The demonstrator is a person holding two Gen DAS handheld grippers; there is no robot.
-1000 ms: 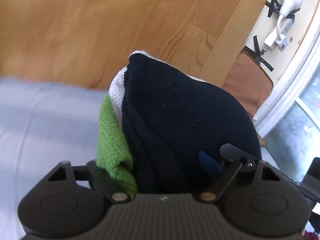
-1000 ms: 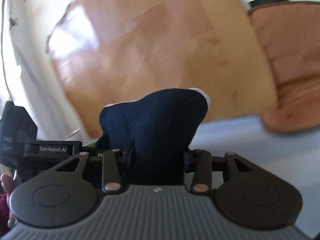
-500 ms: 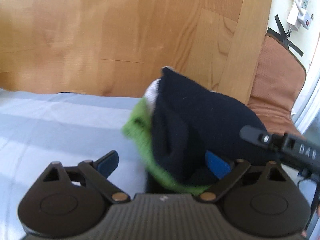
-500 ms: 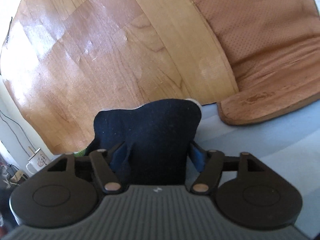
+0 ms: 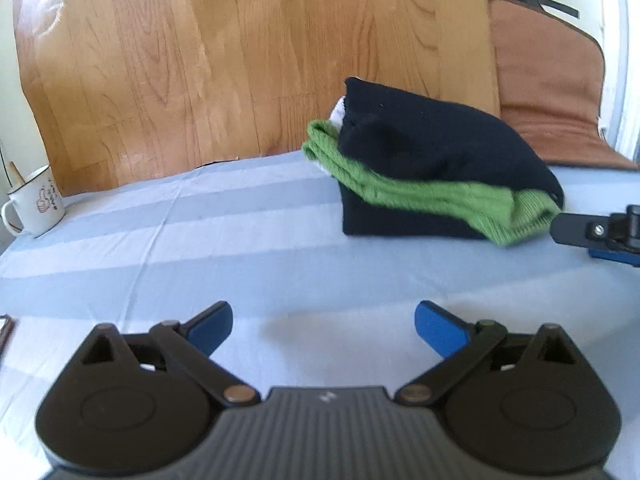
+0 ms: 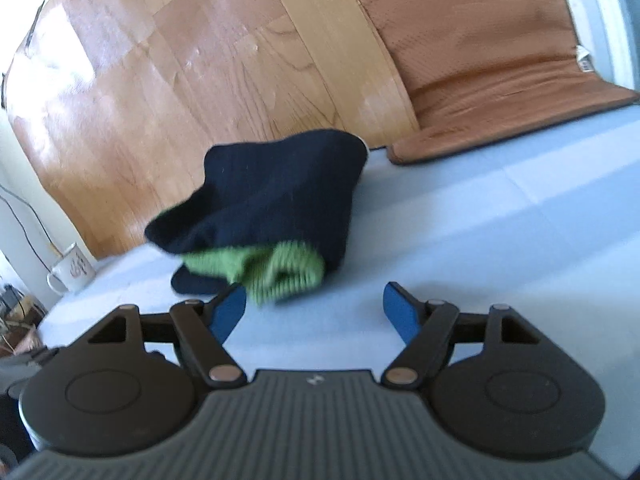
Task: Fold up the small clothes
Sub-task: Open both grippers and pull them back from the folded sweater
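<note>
A folded navy, green and white knit garment [image 5: 432, 160] lies on the light blue sheet [image 5: 200, 240], far right in the left wrist view. It also shows in the right wrist view [image 6: 272, 216], just ahead of the fingers. My left gripper [image 5: 323, 326] is open and empty, well back from the garment. My right gripper [image 6: 314, 310] is open and empty, close in front of the garment's green edge. The right gripper's finger also shows in the left wrist view [image 5: 592, 230], beside the garment's right end.
A white mug [image 5: 34, 204] stands at the sheet's far left; it also shows in the right wrist view [image 6: 72, 268]. A wooden board [image 5: 240, 60] rises behind the sheet. A brown cushion [image 6: 500, 52] lies at the back right.
Both grippers have let go of the folded garment and opened. It now rests on the sheet, and both grippers have pulled back from it.
</note>
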